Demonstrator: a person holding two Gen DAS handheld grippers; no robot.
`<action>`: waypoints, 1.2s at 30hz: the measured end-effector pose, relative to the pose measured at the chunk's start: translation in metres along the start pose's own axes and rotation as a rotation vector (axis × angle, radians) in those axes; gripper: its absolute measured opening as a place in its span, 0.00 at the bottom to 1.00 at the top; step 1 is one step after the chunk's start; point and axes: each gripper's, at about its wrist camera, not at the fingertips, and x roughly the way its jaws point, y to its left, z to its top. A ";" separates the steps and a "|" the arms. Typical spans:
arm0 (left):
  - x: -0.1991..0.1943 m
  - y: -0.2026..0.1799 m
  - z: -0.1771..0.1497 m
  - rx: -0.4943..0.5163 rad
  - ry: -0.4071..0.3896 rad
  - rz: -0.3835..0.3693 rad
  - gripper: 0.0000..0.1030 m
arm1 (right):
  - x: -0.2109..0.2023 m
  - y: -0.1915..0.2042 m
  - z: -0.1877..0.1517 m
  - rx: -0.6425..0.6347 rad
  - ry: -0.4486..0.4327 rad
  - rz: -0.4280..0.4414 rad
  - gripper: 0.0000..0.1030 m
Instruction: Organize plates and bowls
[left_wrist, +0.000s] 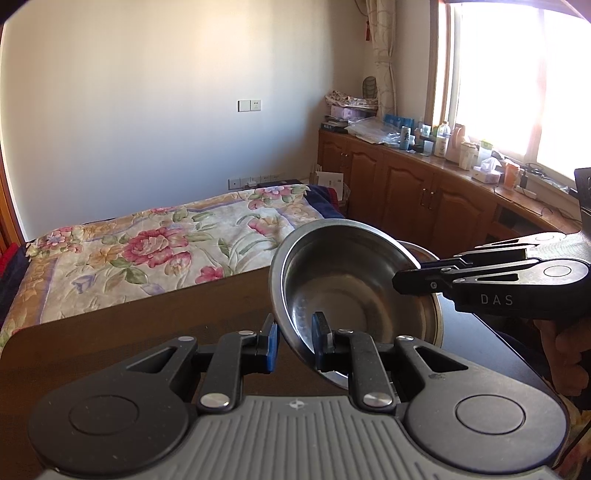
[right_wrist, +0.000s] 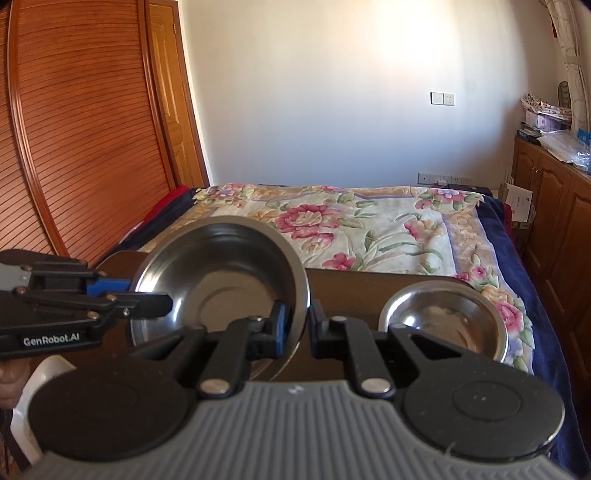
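A large steel bowl is held tilted above the dark wooden table. My left gripper straddles its near rim, one finger inside and one outside. My right gripper grips the opposite rim the same way; it also shows in the left wrist view. The bowl fills the middle of the right wrist view, with the left gripper on its left rim. A smaller steel bowl sits upright on the table to the right, partly hidden behind the big bowl in the left wrist view.
A bed with a floral blanket lies just beyond the table's far edge. Wooden cabinets with a cluttered top run along the right wall under a window. A slatted wooden wardrobe door stands at the left.
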 end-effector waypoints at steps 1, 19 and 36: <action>-0.003 -0.001 -0.003 -0.002 -0.002 -0.004 0.20 | -0.002 0.001 -0.002 -0.002 0.003 0.000 0.14; -0.046 -0.029 -0.052 -0.006 -0.001 -0.025 0.20 | -0.049 0.021 -0.040 -0.019 0.000 -0.013 0.14; -0.053 -0.033 -0.091 -0.022 0.050 -0.022 0.20 | -0.066 0.038 -0.074 -0.021 0.005 0.015 0.14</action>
